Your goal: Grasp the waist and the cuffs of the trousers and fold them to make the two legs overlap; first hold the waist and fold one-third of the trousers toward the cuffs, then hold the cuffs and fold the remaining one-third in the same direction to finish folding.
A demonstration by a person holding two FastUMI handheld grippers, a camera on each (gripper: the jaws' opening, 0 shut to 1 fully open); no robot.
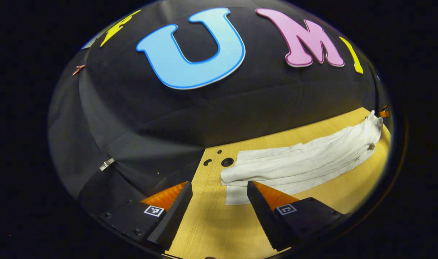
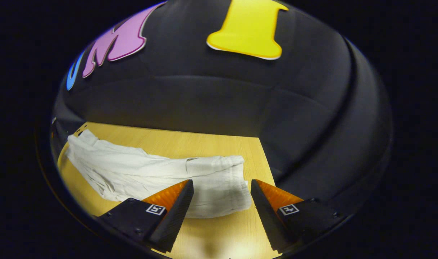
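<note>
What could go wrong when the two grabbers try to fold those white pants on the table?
1. The white cloth trousers lie rumpled with layers stacked at the near end, so the open left gripper might pinch only one layer.
2. The open right gripper sits close above the other end, near the edge of the light wooden table; a tug could probably drag cloth off.
3. The creases could make the legs overlap unevenly.

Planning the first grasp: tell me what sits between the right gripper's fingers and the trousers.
Nothing. In the right gripper view, the open right gripper hangs just short of the trousers, with bare wooden table between.
</note>
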